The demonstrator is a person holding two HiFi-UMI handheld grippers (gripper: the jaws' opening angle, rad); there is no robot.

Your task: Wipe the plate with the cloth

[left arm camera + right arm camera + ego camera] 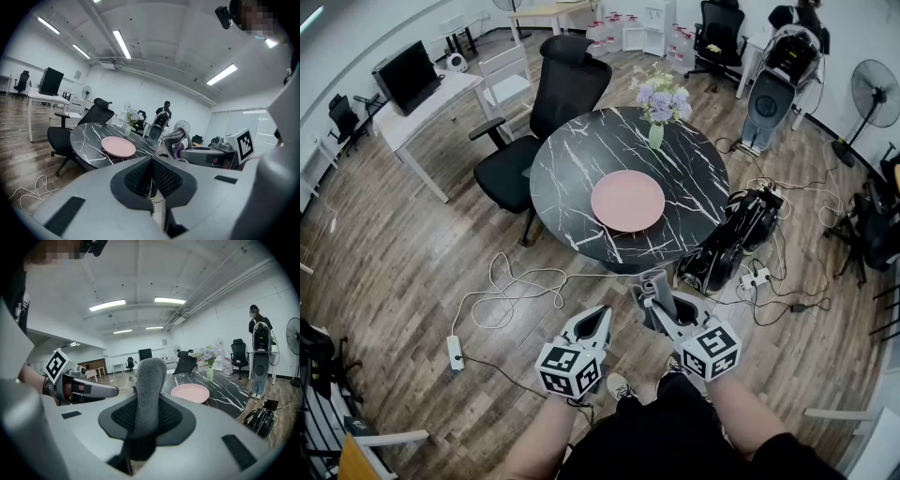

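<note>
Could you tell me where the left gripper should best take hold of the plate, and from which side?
Probably the plate by its near rim, from the person's side, one jaw over and one under the edge. It lies flat on the table, so only its raised rim offers a pinch, and the vase stands beyond it.

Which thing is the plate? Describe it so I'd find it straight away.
Look for the round black table with white marble veins. Two things sit on it: a vase of purple flowers at the far edge and the plate near the middle. The plate is flat, round and pink.
</note>
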